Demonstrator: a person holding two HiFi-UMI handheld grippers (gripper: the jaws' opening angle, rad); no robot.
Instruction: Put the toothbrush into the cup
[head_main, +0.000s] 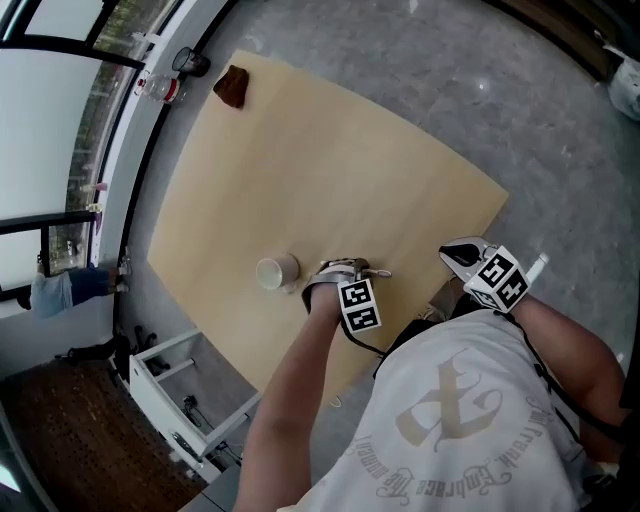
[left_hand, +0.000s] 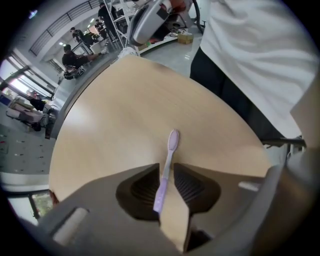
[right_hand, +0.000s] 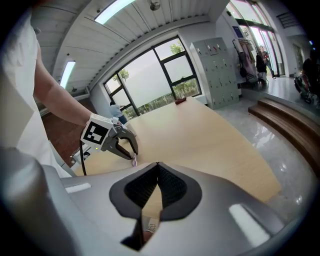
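left tongs (left_hand: 169, 167) point straight down, jaws apart; right tongs (right_hand: 158, 164) tilted down, jaws together

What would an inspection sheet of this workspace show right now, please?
Surface: pale wooden table.
Job's things: cup on the table beside the left gripper; toothbrush lying flat, not in the cup.
Clutter: small brown object at the far corner; cannot tell what it is.
Grippers: left gripper open, jaws on either side of the toothbrush; right gripper shut, empty, over the table edge.
Cables: black cable hanging from the left gripper.
Surroundings: grey floor, windows, lockers, white drawer unit.
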